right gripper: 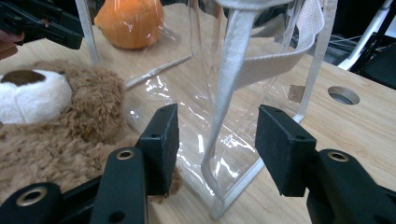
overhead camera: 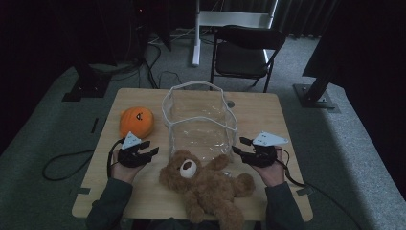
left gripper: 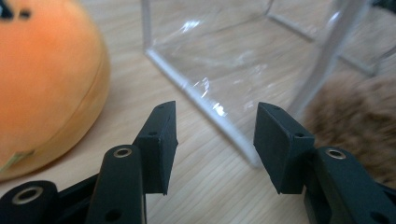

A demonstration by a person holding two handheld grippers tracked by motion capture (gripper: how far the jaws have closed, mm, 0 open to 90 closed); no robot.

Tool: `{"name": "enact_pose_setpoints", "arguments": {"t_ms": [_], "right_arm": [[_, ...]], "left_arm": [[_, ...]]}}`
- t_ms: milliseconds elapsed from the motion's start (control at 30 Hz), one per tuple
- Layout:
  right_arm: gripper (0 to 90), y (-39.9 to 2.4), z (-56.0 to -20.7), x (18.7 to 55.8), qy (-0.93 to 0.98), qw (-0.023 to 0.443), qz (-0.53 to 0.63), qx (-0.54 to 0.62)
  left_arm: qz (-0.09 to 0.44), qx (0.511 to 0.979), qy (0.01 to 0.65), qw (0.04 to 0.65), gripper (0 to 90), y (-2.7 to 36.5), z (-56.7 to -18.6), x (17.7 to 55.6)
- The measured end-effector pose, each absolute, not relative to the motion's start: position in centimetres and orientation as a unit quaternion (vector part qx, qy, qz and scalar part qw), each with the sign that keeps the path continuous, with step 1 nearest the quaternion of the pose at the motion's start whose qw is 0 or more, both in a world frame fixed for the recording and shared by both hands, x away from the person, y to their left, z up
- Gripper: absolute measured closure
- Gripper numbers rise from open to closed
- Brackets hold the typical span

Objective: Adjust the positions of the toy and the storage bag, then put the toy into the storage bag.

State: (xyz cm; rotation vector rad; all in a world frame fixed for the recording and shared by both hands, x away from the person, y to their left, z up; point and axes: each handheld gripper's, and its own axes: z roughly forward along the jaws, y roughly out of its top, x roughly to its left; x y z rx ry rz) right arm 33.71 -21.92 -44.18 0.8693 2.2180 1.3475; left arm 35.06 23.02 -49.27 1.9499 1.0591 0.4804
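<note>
in the high view your left gripper [overhead camera: 152, 147] sits at the near left of the wooden table [overhead camera: 268, 110], just left of the clear plastic bag [overhead camera: 198, 117], with its jaws apart and nothing between them. your right gripper [overhead camera: 240, 145] sits at the near right, just beside the bag's right wall, jaws apart as well. the bag stands upright in the middle of the table, mouth open. a brown teddy bear [overhead camera: 206, 184] lies on its back at the near edge between your hands, its head touching the bag's near side. an orange plush pumpkin [overhead camera: 137, 121] rests at the far left, just beyond your left gripper. a black chair [overhead camera: 243, 52] stands on the floor past the far edge.

in the left gripper view the jaws stand half wide over bare wood, holding nothing. the bag's near corner [left gripper: 233, 93] lies just ahead, the pumpkin [left gripper: 46, 88] to the left, bear fur [left gripper: 359, 126] to the right.

in the right gripper view the jaws stand half wide. the bag's lower corner and its white strap [right gripper: 229, 84] lie between them, but you cannot tell whether the pads touch it. the bear's muzzle [right gripper: 32, 95] is at the left, the pumpkin [right gripper: 130, 23] seen through the plastic.
</note>
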Motion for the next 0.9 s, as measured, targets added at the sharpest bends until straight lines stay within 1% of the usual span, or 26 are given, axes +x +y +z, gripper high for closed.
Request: {"name": "enact_pose_setpoints", "arguments": {"t_ms": [133,233,567,900], "right_arm": [[45.1,-22.0,-44.3,33.6,0.794,0.200,0.480,0.314],[40.5,-22.1,-44.1,33.4,0.792,0.202,0.481,0.317],[35.7,-21.9,-43.7,33.3,0.796,0.197,0.481,0.312],[31.9,-21.0,-43.0,32.7,0.801,0.197,0.482,0.295]], "left_arm": [[0.189,0.785,0.430,0.405,48.7,23.1,-50.1,35.3],[0.190,0.792,0.426,0.393,48.2,23.0,-50.6,35.4],[0.181,0.796,0.430,0.385,46.4,23.0,-51.9,35.9],[0.185,0.792,0.443,0.376,45.3,23.3,-52.5,36.1]]}}
